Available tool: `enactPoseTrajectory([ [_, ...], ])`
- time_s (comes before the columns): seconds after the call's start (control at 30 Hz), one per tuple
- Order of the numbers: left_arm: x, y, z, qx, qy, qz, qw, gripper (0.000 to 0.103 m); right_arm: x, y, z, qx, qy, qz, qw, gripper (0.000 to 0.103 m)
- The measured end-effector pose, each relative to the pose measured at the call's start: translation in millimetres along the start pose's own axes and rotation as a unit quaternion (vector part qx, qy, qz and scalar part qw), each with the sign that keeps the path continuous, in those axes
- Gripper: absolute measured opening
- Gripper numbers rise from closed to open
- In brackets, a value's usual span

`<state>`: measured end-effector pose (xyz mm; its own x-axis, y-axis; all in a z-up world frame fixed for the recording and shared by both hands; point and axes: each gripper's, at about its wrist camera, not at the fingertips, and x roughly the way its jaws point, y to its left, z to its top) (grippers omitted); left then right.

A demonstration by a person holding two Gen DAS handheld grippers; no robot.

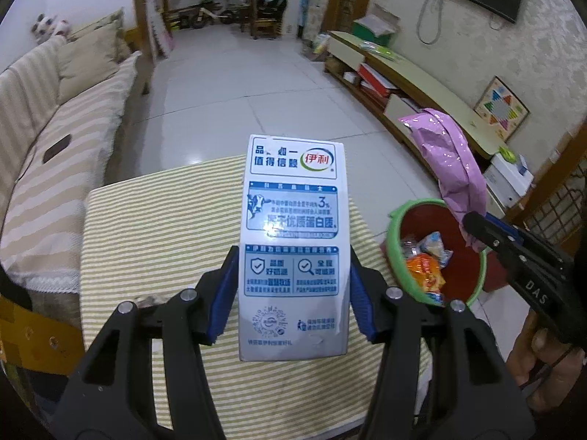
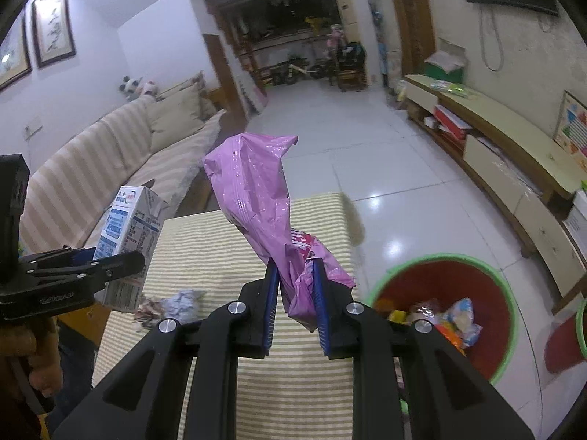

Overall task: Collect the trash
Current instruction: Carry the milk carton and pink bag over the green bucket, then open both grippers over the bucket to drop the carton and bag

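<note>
My left gripper (image 1: pixel 290 256) is shut on a white and blue milk carton (image 1: pixel 293 220) and holds it above the striped table (image 1: pixel 146 242). The carton also shows in the right wrist view (image 2: pixel 128 234). My right gripper (image 2: pixel 295 267) is shut on a crumpled pink plastic bag (image 2: pixel 256 198), held above the table's right side. The bag also shows in the left wrist view (image 1: pixel 447 157), over the bin. A red bin with a green rim (image 2: pixel 488 286) stands on the floor right of the table, with several wrappers inside.
Crumpled paper (image 2: pixel 176 304) lies on the table near its left front. A striped sofa (image 1: pixel 55 139) runs along the left. A low TV cabinet (image 1: pixel 422 80) runs along the right wall. A second green-rimmed bin (image 2: pixel 581 330) shows at the far right.
</note>
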<state>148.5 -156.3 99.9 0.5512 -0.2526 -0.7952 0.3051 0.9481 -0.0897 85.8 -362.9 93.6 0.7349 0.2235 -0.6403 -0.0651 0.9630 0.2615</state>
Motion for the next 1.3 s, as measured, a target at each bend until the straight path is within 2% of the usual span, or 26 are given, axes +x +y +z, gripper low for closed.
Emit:
enactPoseTrajectory([
  [0.27, 30.0, -61.5, 14.8, 0.037, 0.012, -0.051, 0.9979, 0.053, -17.5, -75.7, -7.3, 0.062, -0.013, -0.047, 0.997, 0.018],
  [0.5, 67.6, -126.6, 23.6, 0.078, 0.039, -0.099, 0.9913, 0.053, -23.3, -132.0, -28.4, 0.112, -0.006, -0.075, 0.991, 0.018],
  [0.7, 99.0, -166.5, 24.9, 0.096, 0.066, -0.135, 0.9840, 0.053, -15.4, -159.9, -42.3, 0.141, 0.010, -0.084, 0.986, 0.018],
  [0.9, 122.6, -183.1, 25.3, 0.094, 0.090, -0.153, 0.9795, 0.053, -1.8, -175.3, -47.5, 0.157, 0.026, -0.091, 0.983, 0.019],
  [0.97, 128.2, -186.9, 25.1, 0.095, 0.098, -0.157, 0.9781, 0.053, 1.2, -177.8, -49.7, 0.162, 0.030, -0.093, 0.982, 0.024],
  [1.03, 134.7, -192.5, 26.0, 0.093, 0.109, -0.168, 0.9754, 0.057, 4.4, -180.9, -53.8, 0.171, 0.036, -0.093, 0.980, 0.045],
  [1.1, 133.1, -190.1, 26.6, 0.078, 0.100, -0.181, 0.9752, 0.079, 6.1, -179.6, -56.6, 0.168, 0.038, -0.092, 0.981, 0.049],
  [1.17, 129.8, -187.2, 28.3, 0.068, 0.091, -0.187, 0.9757, 0.085, 8.3, -176.0, -57.3, 0.163, 0.042, -0.091, 0.982, 0.056],
  [1.23, 127.3, -181.0, 30.2, 0.058, 0.086, -0.187, 0.9769, 0.085, 8.9, -173.2, -56.8, 0.161, 0.043, -0.084, 0.982, 0.064],
  [1.3, 123.2, -172.4, 33.0, 0.044, 0.077, -0.178, 0.9800, 0.095, 8.5, -168.5, -54.4, 0.155, 0.042, -0.085, 0.983, 0.072],
])
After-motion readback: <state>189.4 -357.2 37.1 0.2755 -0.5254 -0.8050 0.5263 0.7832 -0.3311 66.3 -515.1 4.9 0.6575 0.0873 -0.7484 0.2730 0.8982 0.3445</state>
